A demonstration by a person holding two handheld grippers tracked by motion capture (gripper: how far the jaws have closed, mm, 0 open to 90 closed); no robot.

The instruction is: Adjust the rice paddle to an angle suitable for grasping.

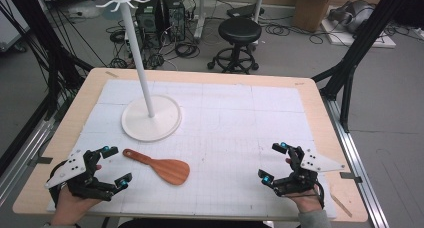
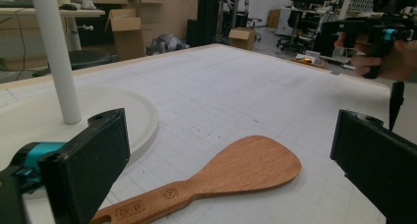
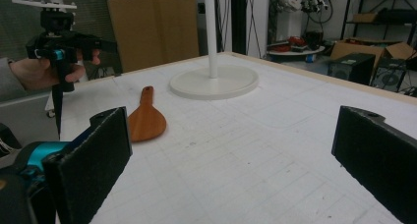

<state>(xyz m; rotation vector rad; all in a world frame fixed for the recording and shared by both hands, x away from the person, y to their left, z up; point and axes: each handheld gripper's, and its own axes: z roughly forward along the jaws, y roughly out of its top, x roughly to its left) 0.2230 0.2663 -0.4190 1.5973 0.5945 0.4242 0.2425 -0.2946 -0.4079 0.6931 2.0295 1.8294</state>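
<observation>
Near the left front corner of the surface (image 1: pixel 320 103), the left claw (image 1: pixel 116 166) hovers with its jaws spread wide and nothing between them, just left of a wooden spatula (image 1: pixel 161 167) that lies flat on the white gridded mat (image 1: pixel 240 123). Its handle points far-left and its broad blade near-right; the handle end lies just off the claw's far jaw, not touching it as far as the high view tells. From the left gripper view the spatula (image 2: pixel 216 177) lies low between the two black jaws, beyond their tips, with a small stamped mark on its handle. Farther back on the left stands a white stand (image 1: pixel 150 113) with a round base, a tall thin pole and short hooks at the top; its base is near the spatula's handle but apart from it. At the right front of the surface the right claw (image 1: pixel 273 163) is likewise held wide and empty, well apart from the spatula, over bare mat. From the right gripper view the spatula (image 3: pixel 145 118) lies to the left beyond the jaws, the stand (image 3: pixel 214 79) sits farther off, and the left claw (image 3: pixel 74 44) shows held in a hand at the far left
</observation>
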